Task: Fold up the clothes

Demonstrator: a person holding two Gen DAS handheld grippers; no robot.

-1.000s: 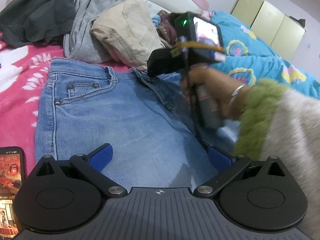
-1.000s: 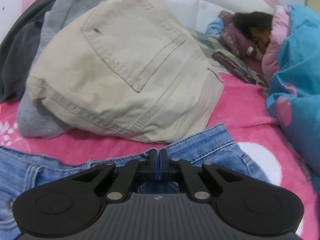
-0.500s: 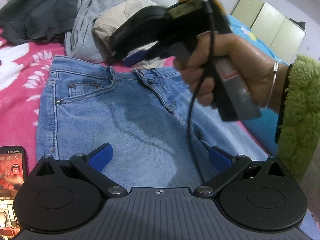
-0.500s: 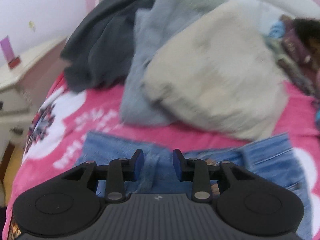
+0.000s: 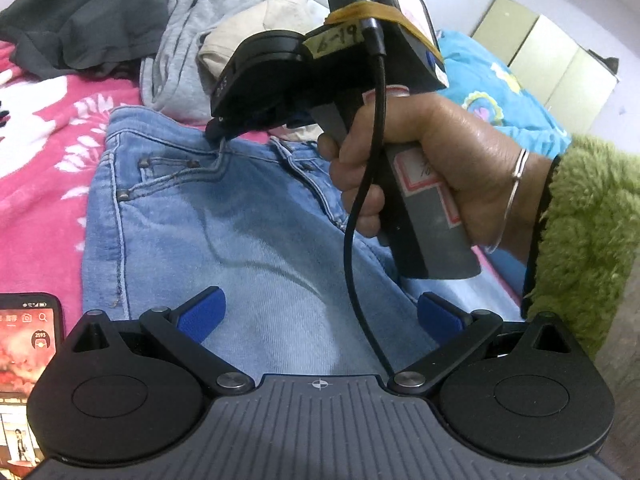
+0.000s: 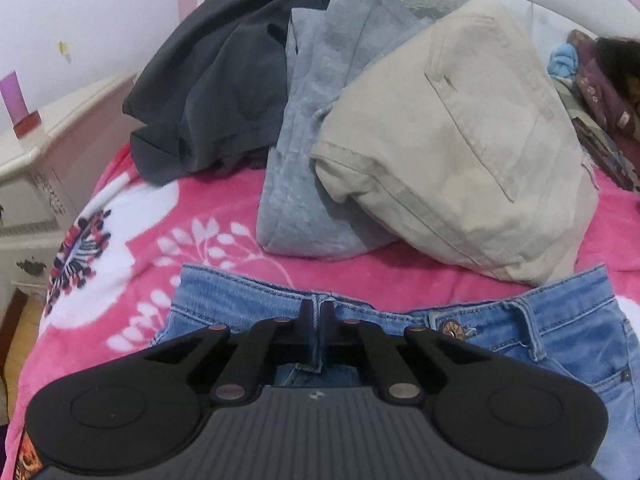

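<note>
Jeans [image 5: 224, 236] lie flat on bed [image 6: 160, 216], unfolded. Right claw [image 6: 319, 332] pinched onto belt loop at waistband; left claw [image 5: 320, 316] spread wide above denim, holding nothing. No fold made yet; other garments still heaped behind.

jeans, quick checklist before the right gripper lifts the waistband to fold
1. Right gripper shut on a belt loop of the jeans: ok.
2. Left gripper open, holding nothing: ok.
3. Jeans lying flat on the blanket: ok.
4. Phone clear of the denim: ok, beside it.
5. Khaki pile off the waistband: cannot tell, edge very close.
6. Legs straight: cannot tell, out of view.
</note>
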